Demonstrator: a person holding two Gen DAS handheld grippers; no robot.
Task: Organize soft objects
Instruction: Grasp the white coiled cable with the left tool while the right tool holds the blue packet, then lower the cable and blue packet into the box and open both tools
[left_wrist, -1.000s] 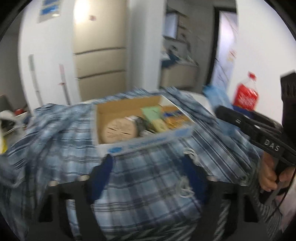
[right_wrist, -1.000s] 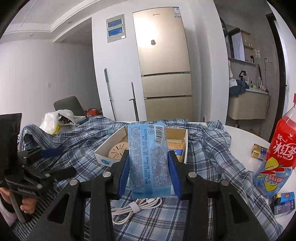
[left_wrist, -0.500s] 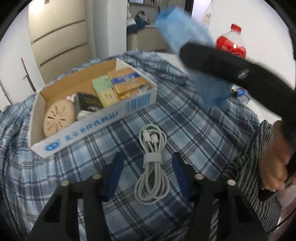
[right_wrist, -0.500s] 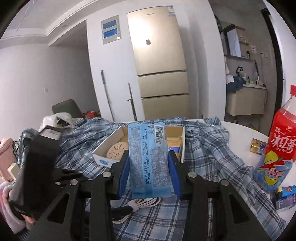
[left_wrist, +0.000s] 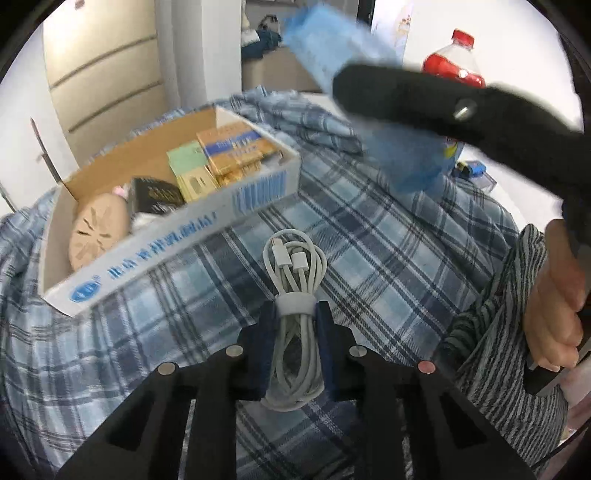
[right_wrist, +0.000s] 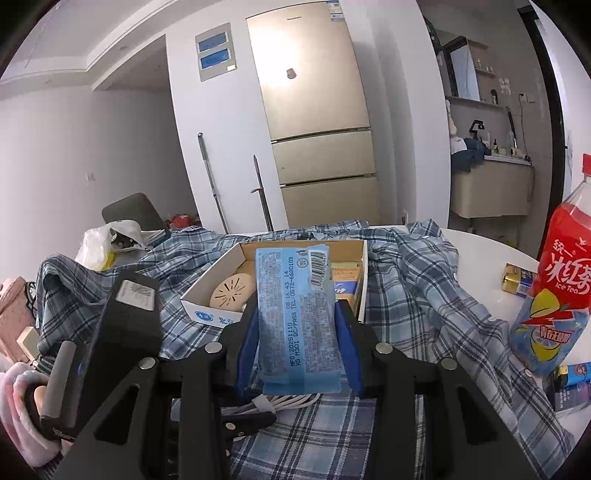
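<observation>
Left gripper (left_wrist: 294, 320) closed round the coiled cable (left_wrist: 294, 295) on the plaid cloth (left_wrist: 388, 254). Cardboard box (left_wrist: 258, 192) blocks from 10 to 12 o'clock, just beyond the cable. Right gripper (left_wrist: 461, 107) and its blue packet (left_wrist: 402, 162) hang across 1 to 2 o'clock (overhead). Bare cloth at 3 o'clock, toward the red bottle (right_wrist: 554, 280).

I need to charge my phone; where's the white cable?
In the left wrist view, the coiled white cable lies on the plaid cloth just in front of the cardboard box, clamped between the left gripper fingers.
</observation>
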